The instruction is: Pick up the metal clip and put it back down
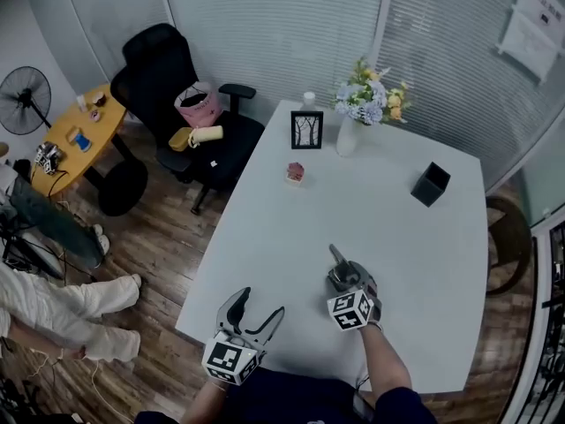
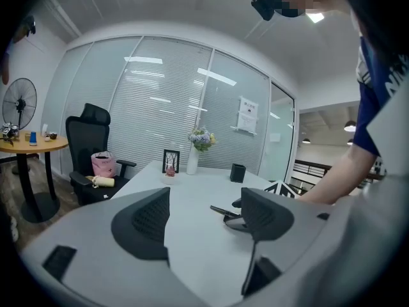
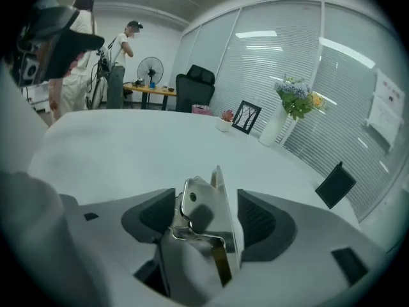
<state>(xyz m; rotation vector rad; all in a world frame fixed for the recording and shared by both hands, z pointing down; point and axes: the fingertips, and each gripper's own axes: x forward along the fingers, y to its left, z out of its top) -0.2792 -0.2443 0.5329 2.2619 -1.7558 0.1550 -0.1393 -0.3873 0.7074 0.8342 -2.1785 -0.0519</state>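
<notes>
The metal clip [image 3: 203, 217] is a shiny spring clip standing on edge between my right gripper's jaws, its tip pointing away from me. Small gaps show between it and both black pads [image 3: 263, 221], so my right gripper [image 3: 208, 219] is open around it. In the head view the right gripper [image 1: 346, 276] is low over the white table [image 1: 291, 228] near the front, with the clip [image 1: 338, 259] sticking out ahead. My left gripper [image 1: 256, 312] hovers at the table's front edge, open and empty. From the left gripper [image 2: 204, 206] view the clip [image 2: 223, 211] lies on the table to the right.
At the table's far end stand a picture frame [image 1: 306, 129], a vase of flowers [image 1: 349, 135], a small pink pot [image 1: 295, 172] and a black pen holder [image 1: 430, 184]. A black office chair [image 1: 177, 95] stands beyond the left corner. A person's legs [image 1: 62, 307] are at the left.
</notes>
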